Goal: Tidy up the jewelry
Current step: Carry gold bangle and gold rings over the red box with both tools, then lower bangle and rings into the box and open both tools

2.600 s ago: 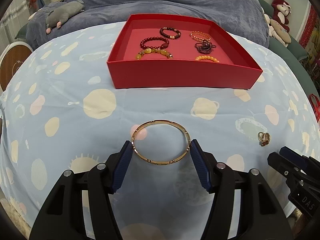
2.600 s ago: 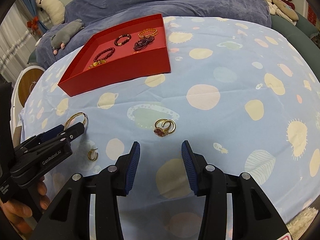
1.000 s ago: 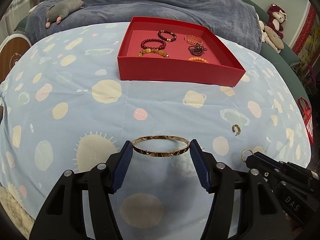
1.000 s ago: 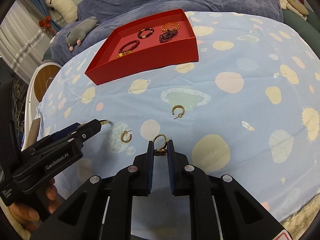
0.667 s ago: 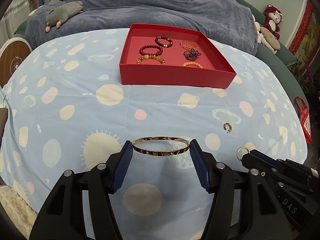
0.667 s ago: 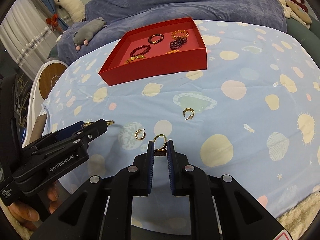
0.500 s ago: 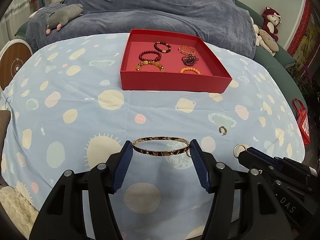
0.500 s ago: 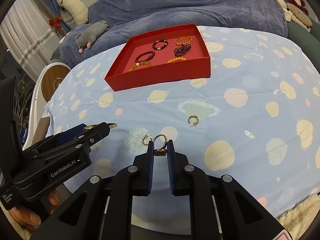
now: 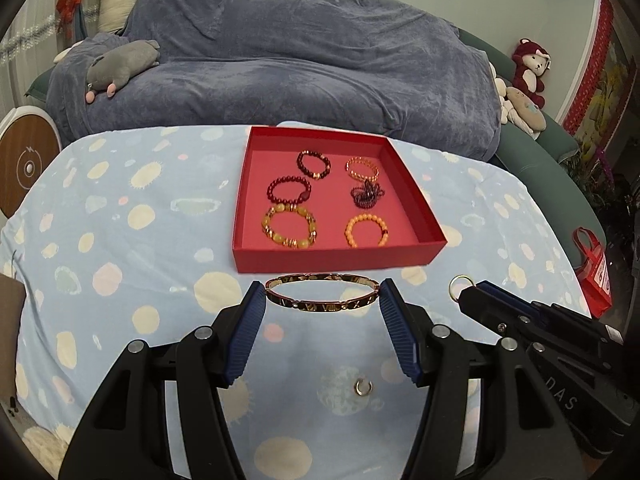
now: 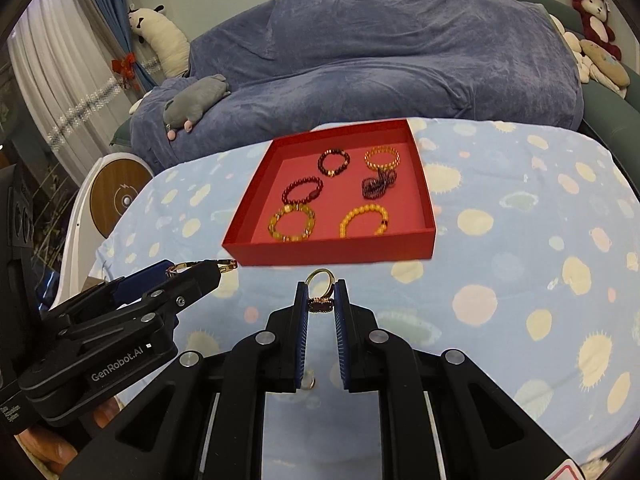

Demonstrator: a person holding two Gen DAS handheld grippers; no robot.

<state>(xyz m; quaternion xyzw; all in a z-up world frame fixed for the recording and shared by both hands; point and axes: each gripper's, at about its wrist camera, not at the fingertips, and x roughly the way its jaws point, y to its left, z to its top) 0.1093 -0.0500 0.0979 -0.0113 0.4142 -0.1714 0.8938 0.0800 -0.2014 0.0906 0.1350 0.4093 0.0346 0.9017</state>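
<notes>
Now bangle within left gripper, ring within right gripper

One shallow red cardboard tray, centre frame. Six beaded bracelets in it: two dark red, two amber-yellow, one orange, one dark purple, bunched.

One gold bangle with dark inlay, lower centre.

One gold ring with a dark red ornament.

One small gold hoop earring on the cloth, lower centre.

Two grippers.
</notes>
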